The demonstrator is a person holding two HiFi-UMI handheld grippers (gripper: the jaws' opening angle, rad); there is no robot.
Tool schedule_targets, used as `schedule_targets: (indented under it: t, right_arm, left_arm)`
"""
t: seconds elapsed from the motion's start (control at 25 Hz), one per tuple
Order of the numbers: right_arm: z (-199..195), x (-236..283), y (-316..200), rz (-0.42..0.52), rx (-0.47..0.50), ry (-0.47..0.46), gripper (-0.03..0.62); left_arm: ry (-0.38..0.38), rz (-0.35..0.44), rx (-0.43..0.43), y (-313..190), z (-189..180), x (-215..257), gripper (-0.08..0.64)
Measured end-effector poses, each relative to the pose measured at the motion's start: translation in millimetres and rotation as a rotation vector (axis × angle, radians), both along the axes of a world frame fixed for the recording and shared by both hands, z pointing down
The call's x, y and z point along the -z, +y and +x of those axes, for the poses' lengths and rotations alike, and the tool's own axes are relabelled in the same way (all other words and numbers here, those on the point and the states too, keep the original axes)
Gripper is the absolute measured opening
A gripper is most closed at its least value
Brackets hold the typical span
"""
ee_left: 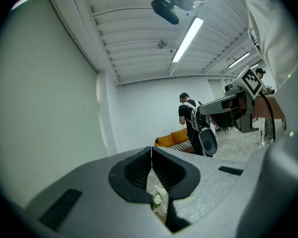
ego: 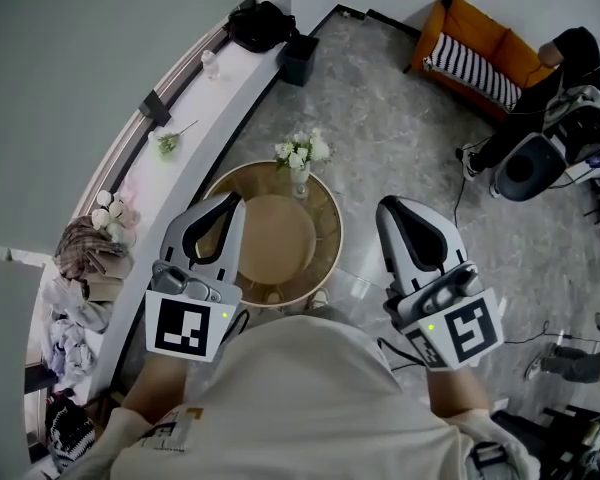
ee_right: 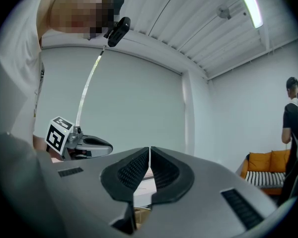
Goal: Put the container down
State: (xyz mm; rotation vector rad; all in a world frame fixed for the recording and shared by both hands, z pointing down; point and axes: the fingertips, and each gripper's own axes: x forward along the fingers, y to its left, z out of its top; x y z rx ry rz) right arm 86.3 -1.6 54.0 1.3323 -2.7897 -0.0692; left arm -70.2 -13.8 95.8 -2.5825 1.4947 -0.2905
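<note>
Round wooden bench [ego: 330, 230] on grey marble floor [ego: 400, 148] — just a vase of white flowers [ego: 302, 160] at the far edge, tan round disc [ego: 275, 236] in the middle. Orange sofa [ego: 477, 46] further back on the floor.

Round table [ego: 332, 230] at centre, middle of its top free, flowers [ego: 302, 152] at its far edge, left gripper [ego: 228, 204] over its left rim, right gripper [ego: 395, 210] over open floor [ego: 400, 138], cluttered ledge [ego: 220, 118] close on the left, sofa [ego: 475, 38] and person [ego: 545, 93] far right.

Head view down; gripper views toward sofa [ee_left: 171, 139]
</note>
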Motion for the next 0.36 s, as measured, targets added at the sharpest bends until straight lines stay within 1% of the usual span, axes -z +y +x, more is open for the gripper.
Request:
schedule_targets:
  t: [0.16,0.36]
  right_arm:
    - [-0.1,-0.7,-0.3,0.000,-0.002,0.010,0.015]
    - [-4.6,-2.5,-7.0,0.008,-0.002,0.024,0.015]
  left_arm:
    - [-0.008,-0.004,0.016,-2.1,-2.0,-1.0,0.011]
    - [-0.001,0.003,0.005,-8.8,-4.1,-1.2,0.011]
